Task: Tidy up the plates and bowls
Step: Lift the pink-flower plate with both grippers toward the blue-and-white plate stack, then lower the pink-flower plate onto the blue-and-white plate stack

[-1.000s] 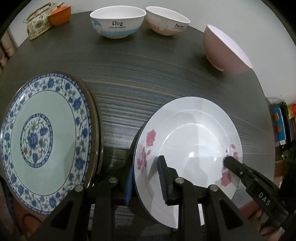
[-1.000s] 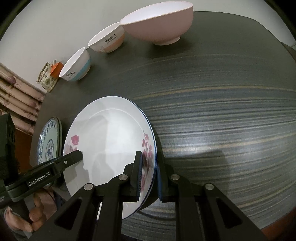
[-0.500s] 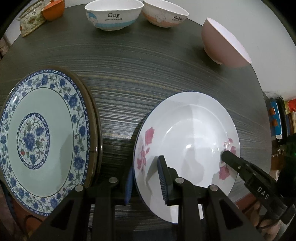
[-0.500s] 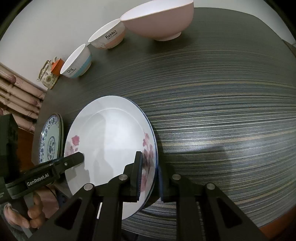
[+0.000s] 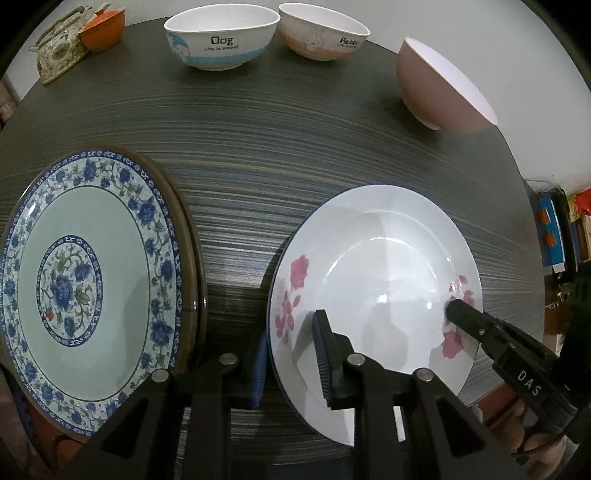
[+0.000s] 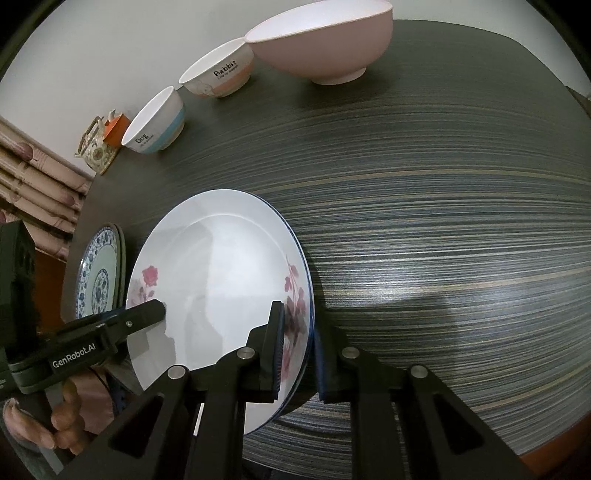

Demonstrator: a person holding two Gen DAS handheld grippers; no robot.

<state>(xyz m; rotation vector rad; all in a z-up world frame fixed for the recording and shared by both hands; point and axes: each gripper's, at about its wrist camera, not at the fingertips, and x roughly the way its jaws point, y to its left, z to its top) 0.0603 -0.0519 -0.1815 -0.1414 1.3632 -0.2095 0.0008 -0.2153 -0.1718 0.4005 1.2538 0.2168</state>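
1. Nothing much has moved since a second ago: both claws stay on the white flower plate [image 5: 373, 273], and only the view of the bowls has shifted a little.
2. The left claw [image 5: 288, 354] is grasping the left rim of the white flower plate, with one blue pad under the rim and one black finger on top.
3. The right claw [image 6: 299, 350] is clenched on the right rim of the same plate [image 6: 221, 280], with its pads tight on both sides of the rim.
4. In the right wrist view, a hand [image 6: 48, 421] holds the left claw's handle, just left of the plate.
5. The white flower plate has pink flowers on both sides. It is over the near edge of the dark striped bench [image 5: 295, 155], and part of it hangs past that edge.
6. Left of this plate lies a blue flower plate [image 5: 85, 284] on top of a brown-rimmed plate.
7. Far behind the white plate stand three bowls in a row: a Dog bowl [image 5: 221, 37], a Rabbit bowl [image 5: 322, 35] and a big pink bowl [image 5: 441, 88].
8. Left of the Dog bowl, at the back corner, are a flowery teapot [image 5: 59, 55] and a small orange cup [image 5: 102, 27].
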